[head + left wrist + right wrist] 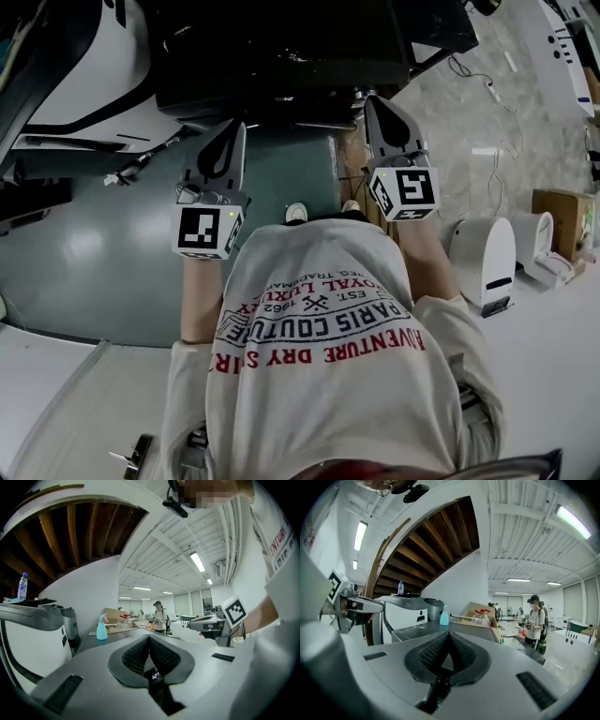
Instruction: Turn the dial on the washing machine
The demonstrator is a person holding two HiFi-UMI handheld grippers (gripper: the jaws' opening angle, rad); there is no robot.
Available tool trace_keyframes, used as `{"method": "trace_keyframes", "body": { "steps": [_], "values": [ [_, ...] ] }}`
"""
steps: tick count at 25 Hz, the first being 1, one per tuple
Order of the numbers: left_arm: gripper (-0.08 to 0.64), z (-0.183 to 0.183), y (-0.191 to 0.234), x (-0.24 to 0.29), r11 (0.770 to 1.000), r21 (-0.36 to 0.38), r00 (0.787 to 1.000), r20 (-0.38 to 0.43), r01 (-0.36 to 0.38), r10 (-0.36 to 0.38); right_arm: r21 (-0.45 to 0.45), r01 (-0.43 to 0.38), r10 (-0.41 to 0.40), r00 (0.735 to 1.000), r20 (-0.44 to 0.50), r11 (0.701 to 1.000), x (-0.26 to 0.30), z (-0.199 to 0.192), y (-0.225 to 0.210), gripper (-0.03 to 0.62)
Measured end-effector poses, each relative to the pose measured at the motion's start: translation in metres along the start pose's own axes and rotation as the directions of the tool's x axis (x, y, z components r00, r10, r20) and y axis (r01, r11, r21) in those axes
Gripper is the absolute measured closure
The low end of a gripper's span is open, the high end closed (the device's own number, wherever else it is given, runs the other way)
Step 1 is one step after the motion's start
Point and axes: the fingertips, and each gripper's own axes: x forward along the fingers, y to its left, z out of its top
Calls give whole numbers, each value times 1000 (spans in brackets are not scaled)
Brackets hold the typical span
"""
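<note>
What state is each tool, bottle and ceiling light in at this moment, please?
left tool: shut, nothing between its jaws
right tool: shut, nothing between its jaws
spray bottle: upright
clear bottle: upright
ceiling lights: on

On the person's shirt [328,347] (upside down) — "PARIS COUTURE", "ADVENTURE DRY", "EST. 1962" — rest unreadable.

A spray bottle [444,615] stands on the dark counter [426,628].
</note>
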Motion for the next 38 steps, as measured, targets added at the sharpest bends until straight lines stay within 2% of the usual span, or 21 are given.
{"method": "trace_keyframes", "body": {
  "steps": [10, 21, 38],
  "values": [
    [543, 22, -4, -16, 999, 28, 999, 25, -20, 19, 2, -35, 34, 998, 51, 999, -21, 31, 14, 565],
    [543, 18, -7, -19, 1000, 18, 1000, 18, -26, 25, -7, -33, 33, 999, 38, 999, -29, 28, 16, 565],
    [543, 22, -15, -22, 999, 38, 1000, 5, -3, 2, -41, -29, 32, 997, 73, 999, -37, 43, 22, 565]
  ]
}}
